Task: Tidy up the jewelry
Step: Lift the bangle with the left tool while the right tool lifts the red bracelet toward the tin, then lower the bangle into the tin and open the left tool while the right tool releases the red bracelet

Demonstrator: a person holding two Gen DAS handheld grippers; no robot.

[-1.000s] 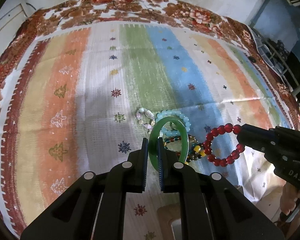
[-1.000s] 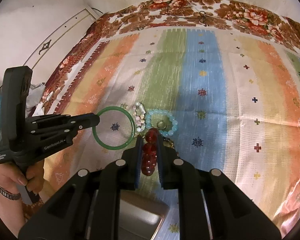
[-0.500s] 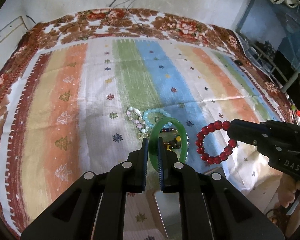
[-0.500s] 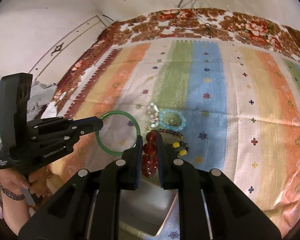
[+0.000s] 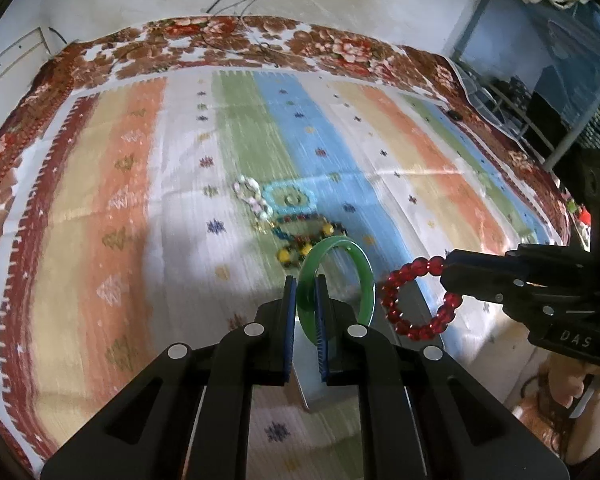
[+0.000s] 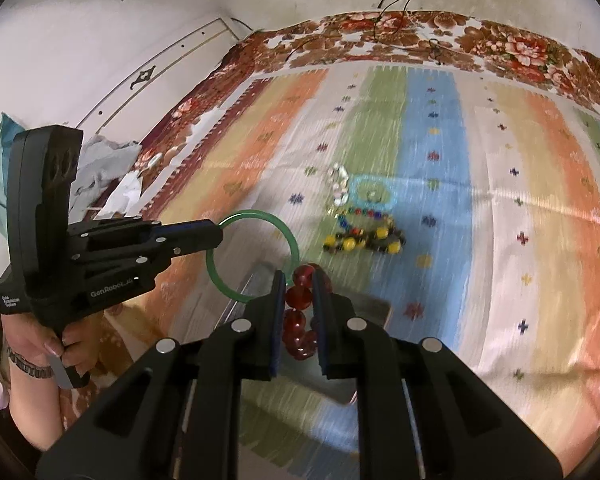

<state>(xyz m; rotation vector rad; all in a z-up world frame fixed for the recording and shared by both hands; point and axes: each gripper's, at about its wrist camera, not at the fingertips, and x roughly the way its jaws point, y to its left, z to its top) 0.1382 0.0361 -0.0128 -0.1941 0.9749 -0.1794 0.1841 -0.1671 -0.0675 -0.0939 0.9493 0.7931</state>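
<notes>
I have the green bangle (image 5: 334, 280) pinched between my left fingers (image 5: 305, 292) and the red bead bracelet (image 6: 298, 312) clamped between my right fingers (image 6: 296, 296), both lifted over a grey tray (image 6: 340, 376) just beneath the fingertips. Nothing looks stowed yet. Ahead of the fingers, the pale blue bracelet (image 5: 288, 200), white beads (image 5: 252, 196) and multicolour strand (image 5: 304, 240) lie on the striped cloth (image 5: 100, 240). Readable lettering: "DAS" on the right gripper, "GenRobot" on the left.

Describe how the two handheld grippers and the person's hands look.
Both grippers, left gripper and right gripper, are matte black plastic with silver screws and blue-edged ribbed jaws. White lettering marks each body. The left hand is bare, with a dark patterned wristband; no cables show.
</notes>
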